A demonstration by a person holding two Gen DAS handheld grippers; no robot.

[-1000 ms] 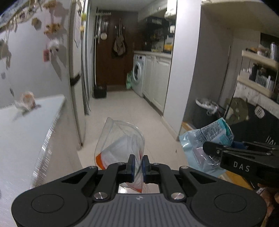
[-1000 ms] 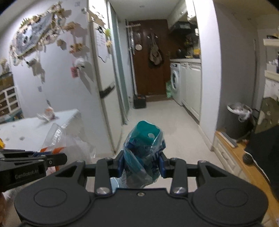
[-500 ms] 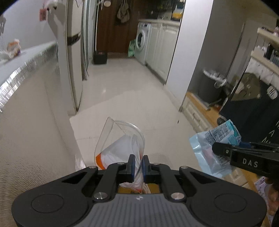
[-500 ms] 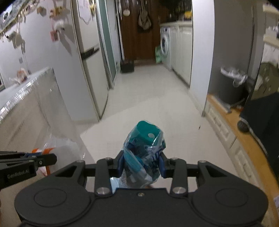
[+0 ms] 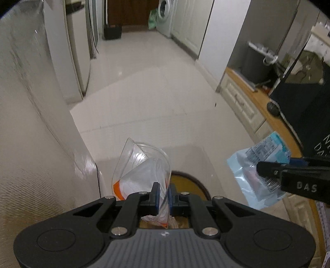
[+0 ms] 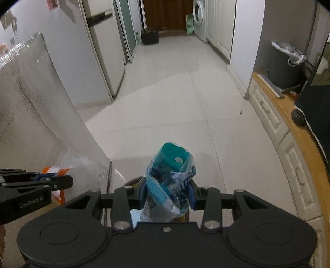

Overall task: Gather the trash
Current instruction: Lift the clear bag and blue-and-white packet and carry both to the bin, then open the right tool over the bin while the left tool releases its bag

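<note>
I count two tongs, left [image 5: 163,194] and right [image 6: 167,192], two pieces of trash, a clear bag [image 5: 142,169] and a teal wrapper [image 6: 170,177], one bin [image 6: 285,64], and one washing machine [image 6: 199,12].

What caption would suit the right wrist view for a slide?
Right gripper clamps a crumpled teal wrapper above a pale tiled floor; left gripper holds clear plastic.

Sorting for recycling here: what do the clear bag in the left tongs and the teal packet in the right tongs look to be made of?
Clear bag: thin transparent plastic film, glossy, by look; the floor shows through it, with a white panel and orange band.

Teal packet: crinkled printed plastic film, shiny, part clear, part teal. Its contents cannot be told.

Left tongs and right tongs each pinch theirs.
</note>
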